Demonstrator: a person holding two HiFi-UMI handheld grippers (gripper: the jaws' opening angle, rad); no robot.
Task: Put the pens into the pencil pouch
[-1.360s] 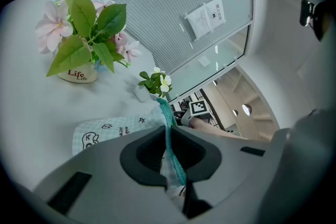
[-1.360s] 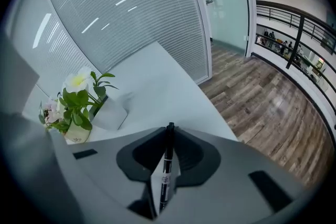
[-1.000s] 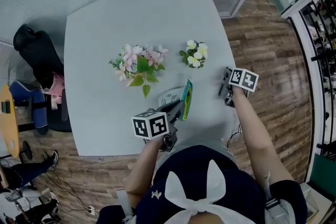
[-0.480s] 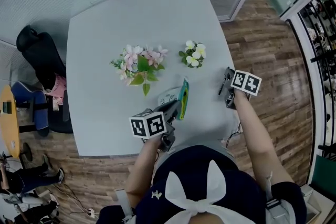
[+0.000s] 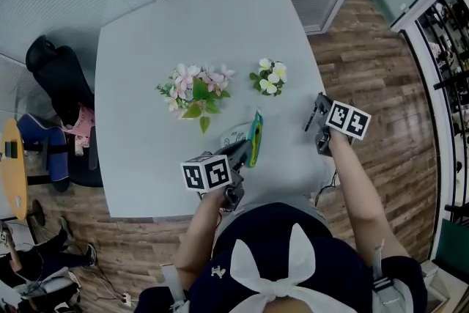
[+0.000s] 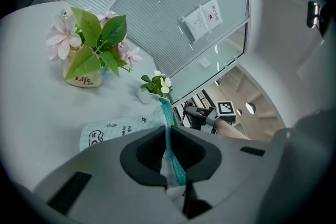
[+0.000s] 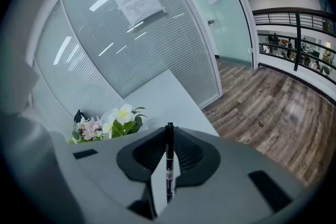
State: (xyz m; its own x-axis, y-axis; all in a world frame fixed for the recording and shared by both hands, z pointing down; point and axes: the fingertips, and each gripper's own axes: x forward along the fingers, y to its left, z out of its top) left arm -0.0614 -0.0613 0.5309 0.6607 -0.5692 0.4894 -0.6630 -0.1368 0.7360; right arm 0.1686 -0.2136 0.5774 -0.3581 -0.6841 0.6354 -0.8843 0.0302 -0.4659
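My left gripper is shut on the teal zipper edge of the pencil pouch and holds that edge up off the table. In the left gripper view the teal strip runs between the jaws, and the pale printed body of the pouch lies on the table. To the right, above the table's right edge, my right gripper is shut on a black pen. The pen stands upright between the jaws. The right gripper also shows past the pouch.
A pot of pink flowers with green leaves and a small pot of white flowers stand on the grey table beyond the pouch. Wooden floor lies to the right; a chair stands at the left.
The right gripper has risen a little with the pen in it. The left gripper and the pouch edge have stayed where they were.
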